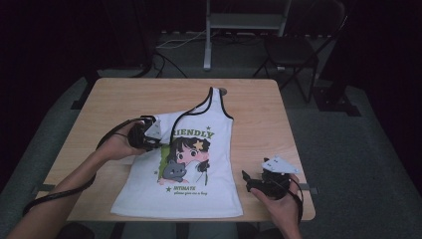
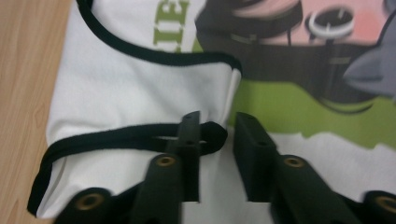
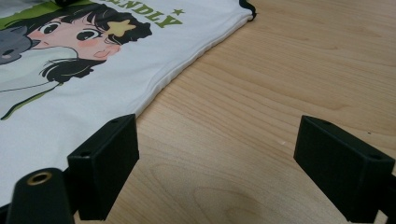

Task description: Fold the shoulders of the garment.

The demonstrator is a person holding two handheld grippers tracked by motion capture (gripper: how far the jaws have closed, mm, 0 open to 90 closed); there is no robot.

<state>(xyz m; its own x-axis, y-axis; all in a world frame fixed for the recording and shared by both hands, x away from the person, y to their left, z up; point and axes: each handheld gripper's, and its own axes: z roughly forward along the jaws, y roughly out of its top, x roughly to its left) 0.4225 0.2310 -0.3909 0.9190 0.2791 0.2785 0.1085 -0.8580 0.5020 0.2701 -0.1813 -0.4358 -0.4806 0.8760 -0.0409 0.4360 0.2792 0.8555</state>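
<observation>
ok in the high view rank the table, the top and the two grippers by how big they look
1. table, largest by far.
2. top, covering the middle of it.
3. left gripper and right gripper: they look about alike, each partly hidden by a hand, so I would not rank them.

Top [image 1: 199, 184] on table [image 1: 259, 99]; right gripper [image 1: 254, 180] beside it

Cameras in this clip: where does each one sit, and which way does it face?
High view: above the near table edge, looking forward and down; forearms, left gripper, right gripper.
Left gripper view: over the folded black-trimmed strap; own jaws slightly apart.
Right gripper view: low over bare wood; jaws wide.
All share the white tank top.
</observation>
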